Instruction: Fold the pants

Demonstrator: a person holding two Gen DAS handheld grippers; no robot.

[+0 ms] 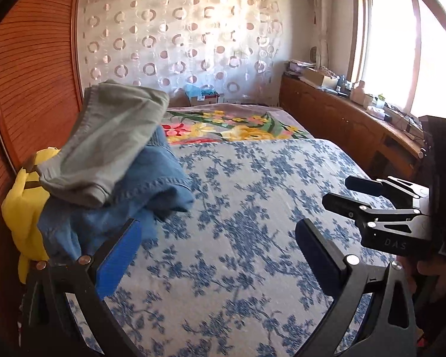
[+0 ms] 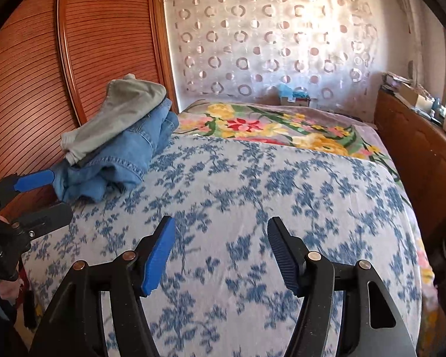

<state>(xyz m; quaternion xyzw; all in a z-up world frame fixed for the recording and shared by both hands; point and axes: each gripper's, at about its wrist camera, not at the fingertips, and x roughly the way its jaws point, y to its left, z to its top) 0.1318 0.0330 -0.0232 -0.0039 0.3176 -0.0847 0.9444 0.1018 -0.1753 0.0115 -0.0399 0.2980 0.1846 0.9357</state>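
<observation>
Folded grey pants [image 2: 125, 113] lie atop blue denim jeans [image 2: 119, 163] at the floral bed's [image 2: 252, 196] left edge beside the wooden wardrobe [image 2: 74, 59]; left gripper [image 1: 220, 253] and right gripper [image 2: 220, 255] fingers are spread, empty.

Both grippers point forward and downward over the bed [image 2: 252, 178]. The left gripper [image 1: 217, 247] has its fingers [image 1: 120, 255] spread wide, nothing between them. The right gripper [image 2: 221, 253] also stands parted and empty, its fingers [image 2: 160, 255] clear of the cover. A hand [image 1: 428, 270] grips the right gripper's handle.
</observation>
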